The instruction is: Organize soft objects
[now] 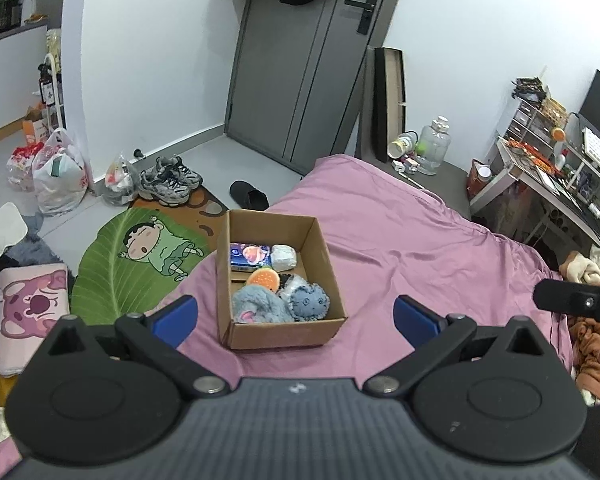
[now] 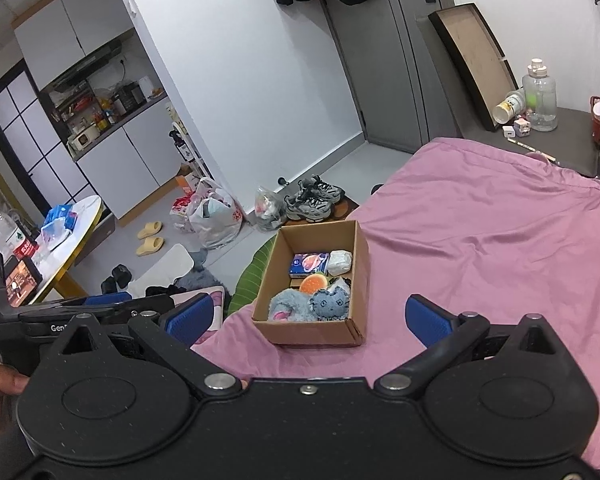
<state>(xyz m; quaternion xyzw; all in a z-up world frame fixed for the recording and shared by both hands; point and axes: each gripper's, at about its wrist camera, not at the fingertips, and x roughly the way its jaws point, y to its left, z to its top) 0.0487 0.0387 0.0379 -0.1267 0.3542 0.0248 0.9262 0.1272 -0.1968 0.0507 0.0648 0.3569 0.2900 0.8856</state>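
Observation:
An open cardboard box (image 1: pixel 320 258) (image 2: pixel 360 272) sits on the pink bedsheet near the bed's left edge. Inside lie a fluffy grey-blue plush (image 1: pixel 256 306) (image 2: pixel 290 306), a round blue cat-face plush (image 1: pixel 310 302) (image 2: pixel 332 304), an orange burger-shaped toy (image 1: pixel 262 278) (image 2: pixel 314 283), a blue tissue pack (image 1: pixel 250 257) (image 2: pixel 309 263) and a white packet (image 1: pixel 284 257) (image 2: pixel 339 263). My left gripper (image 1: pixel 296 318) hovers just in front of the box, open and empty. My right gripper (image 2: pixel 312 320) is also open and empty, a little nearer than the box.
The pink sheet (image 1: pixel 420 240) stretches to the right of the box. A brown plush blanket (image 1: pixel 592 344) lies at the bed's right edge. On the floor left of the bed are a green leaf rug (image 1: pixel 116 264), sneakers (image 1: pixel 170 180) and plastic bags (image 1: pixel 60 172).

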